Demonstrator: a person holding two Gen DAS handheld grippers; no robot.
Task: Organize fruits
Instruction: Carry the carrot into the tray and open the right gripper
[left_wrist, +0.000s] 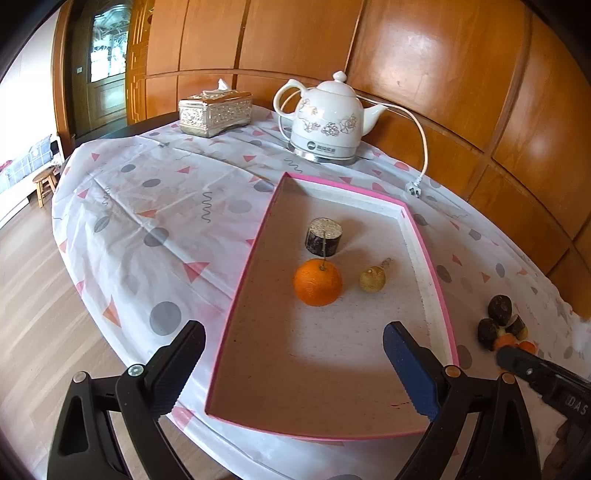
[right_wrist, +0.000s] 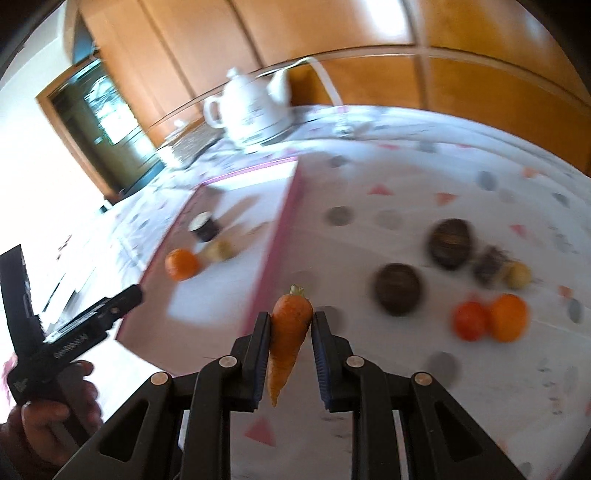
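A pink-rimmed tray (left_wrist: 258, 236) lies on the patterned tablecloth. In it are an orange (left_wrist: 317, 282), a dark cut cylinder (left_wrist: 324, 236) and a small yellowish fruit (left_wrist: 372, 280). My left gripper (left_wrist: 295, 365) hangs open over the tray's near end, with nothing between its fingers. My right gripper (right_wrist: 291, 318) is shut on a carrot (right_wrist: 286, 350), leafy end forward, held just right of the tray's pink rim (right_wrist: 277, 243). On the cloth to the right lie two dark round fruits (right_wrist: 397, 293), a red-orange fruit (right_wrist: 469, 319), another orange (right_wrist: 508, 317) and a small yellow fruit (right_wrist: 519, 275).
A white kettle (left_wrist: 325, 118) stands behind the tray, its cord and plug (left_wrist: 413, 188) trailing right. A silver tissue box (left_wrist: 216, 112) sits at the back left. Wood panelling runs close behind the table. A hand (right_wrist: 55, 406) holds the left gripper.
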